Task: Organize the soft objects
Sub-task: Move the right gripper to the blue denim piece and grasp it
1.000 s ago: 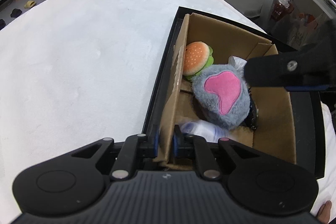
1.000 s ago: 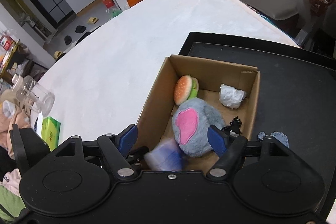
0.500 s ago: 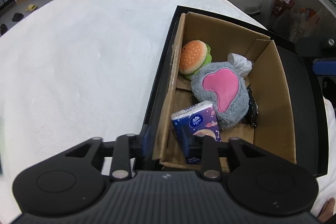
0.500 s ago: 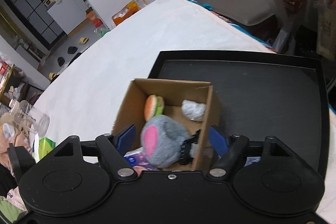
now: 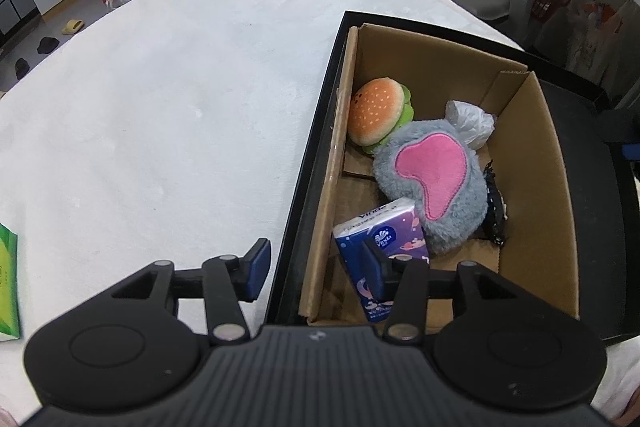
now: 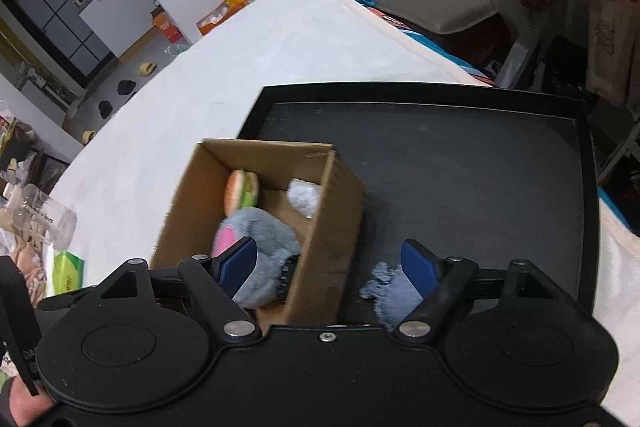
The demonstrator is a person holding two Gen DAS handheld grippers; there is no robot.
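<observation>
A cardboard box (image 5: 552,163) (image 6: 332,227) stands on a black tray (image 6: 460,167) on the white table. In it lie a burger plush (image 5: 376,115), a grey and pink plush (image 5: 436,179), a white crumpled bag (image 5: 470,117), a black item (image 5: 494,211) and a blue tissue pack (image 5: 380,247). My left gripper (image 5: 314,267) is open and empty, straddling the box's near left wall. My right gripper (image 6: 330,267) is open and empty above the box's right wall. A small grey-blue soft object (image 6: 386,289) lies on the tray by its right finger.
A green packet (image 5: 8,279) (image 6: 68,273) lies at the table's left edge beside a clear glass jar (image 6: 44,223). Floor clutter, a grey bench and shelves stand beyond the table.
My left gripper opened, letting go of the box wall, and drew back. The tissue pack now lies in the box. My right gripper rose and shifted right toward the grey-blue object.
</observation>
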